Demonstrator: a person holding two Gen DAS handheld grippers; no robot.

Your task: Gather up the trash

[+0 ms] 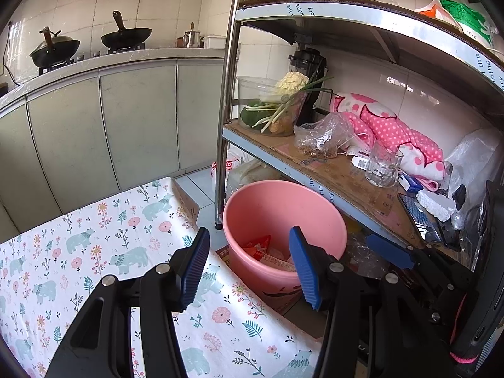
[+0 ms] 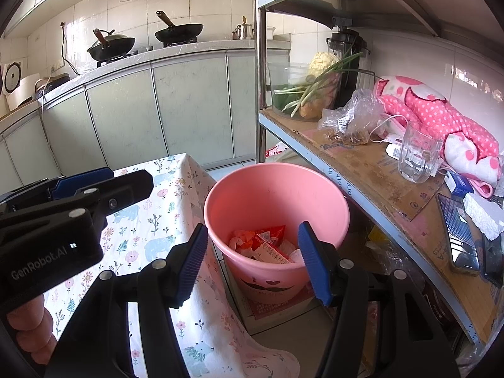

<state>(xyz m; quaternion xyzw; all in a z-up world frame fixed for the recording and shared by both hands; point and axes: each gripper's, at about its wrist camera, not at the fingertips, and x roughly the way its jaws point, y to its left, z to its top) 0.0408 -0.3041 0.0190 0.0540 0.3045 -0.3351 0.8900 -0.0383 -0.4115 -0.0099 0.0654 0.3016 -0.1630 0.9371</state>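
A pink bucket point(image 1: 285, 220) stands on the floor between the table and a metal shelf; it also shows in the right wrist view point(image 2: 277, 208). Red and white wrappers point(image 2: 267, 245) lie in its bottom, also seen in the left wrist view point(image 1: 267, 252). My left gripper point(image 1: 250, 267) is open and empty, above the table's right edge beside the bucket. My right gripper point(image 2: 252, 260) is open and empty, held over the near rim of the bucket. The left gripper's body point(image 2: 63, 217) shows at the left of the right wrist view.
The table has a floral bear cloth point(image 1: 94, 252). The metal shelf point(image 2: 362, 170) at the right holds a glass mug point(image 2: 415, 152), a crumpled plastic bag point(image 2: 352, 119), a pink dotted cloth point(image 2: 441, 116), vegetables and a phone point(image 2: 456, 236). Woks stand on the far counter point(image 1: 94, 60).
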